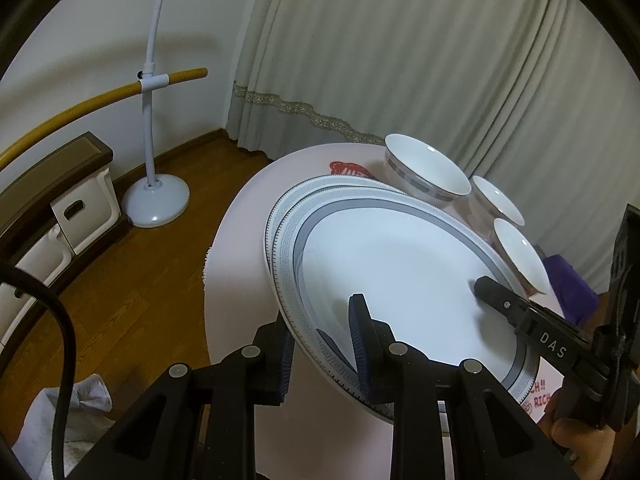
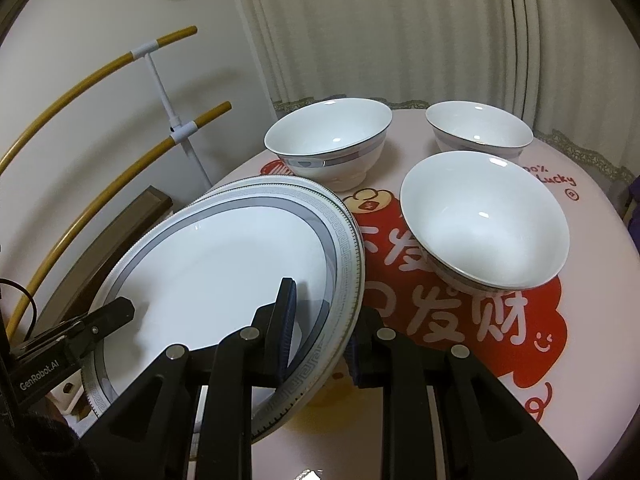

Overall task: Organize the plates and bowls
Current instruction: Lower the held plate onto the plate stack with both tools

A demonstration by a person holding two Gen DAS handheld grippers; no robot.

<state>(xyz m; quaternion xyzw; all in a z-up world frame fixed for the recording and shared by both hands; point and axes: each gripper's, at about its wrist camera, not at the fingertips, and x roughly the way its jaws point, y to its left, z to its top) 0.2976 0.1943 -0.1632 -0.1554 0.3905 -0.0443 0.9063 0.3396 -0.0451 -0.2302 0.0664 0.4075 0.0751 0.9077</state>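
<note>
A large white plate (image 1: 400,264) with a grey key-pattern rim is held tilted over the round table, above a second like plate (image 1: 296,194) whose rim shows behind it. My left gripper (image 1: 320,344) is shut on the plate's left rim. My right gripper (image 2: 320,320) is shut on its right rim (image 2: 344,280); its finger (image 1: 496,292) shows in the left wrist view. Three white bowls stand upright on the table: a far left one (image 2: 328,140), a far right one (image 2: 480,132), a near one (image 2: 484,220).
The table (image 2: 460,320) has a pink and red printed cover. A white stand (image 1: 154,80) with yellow bars stands on the wooden floor at left, beside a low cabinet (image 1: 60,208). Curtains hang behind. A white cloth (image 1: 80,420) lies on the floor.
</note>
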